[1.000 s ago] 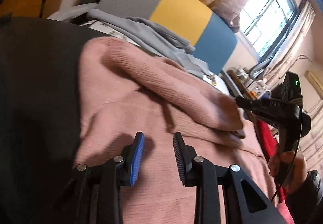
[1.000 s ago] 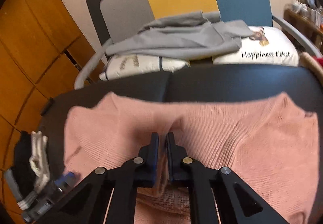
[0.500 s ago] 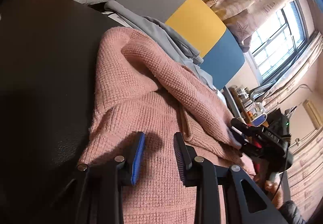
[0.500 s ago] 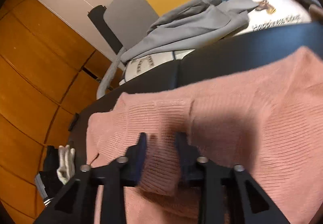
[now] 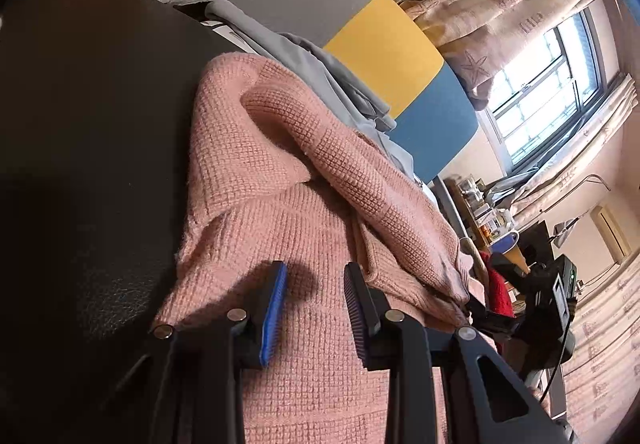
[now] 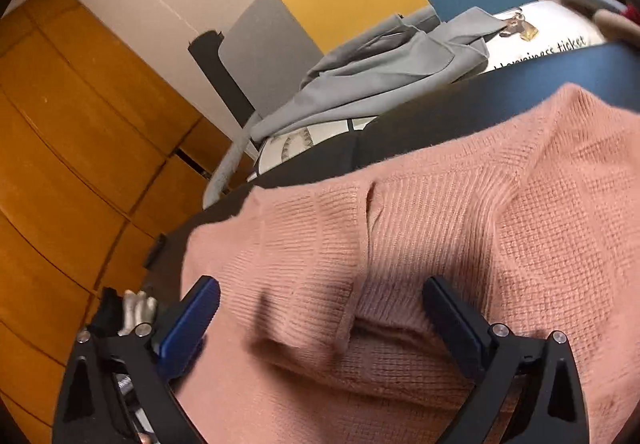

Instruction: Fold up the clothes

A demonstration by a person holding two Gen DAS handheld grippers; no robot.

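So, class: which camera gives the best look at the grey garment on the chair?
The right wrist view: the grey garment lies draped over the cushion, nearly whole. The left wrist view shows only a narrow strip behind the pink sweater.

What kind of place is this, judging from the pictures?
Probably a lived-in room at home: a patterned beige curtain beside a barred window, a grey, yellow and blue chair back draped with grey clothing, and orange wooden cabinet doors.

Black leather-like surface [image 5: 100, 163]; pink knit sweater [image 6: 440, 244] spread flat on it.
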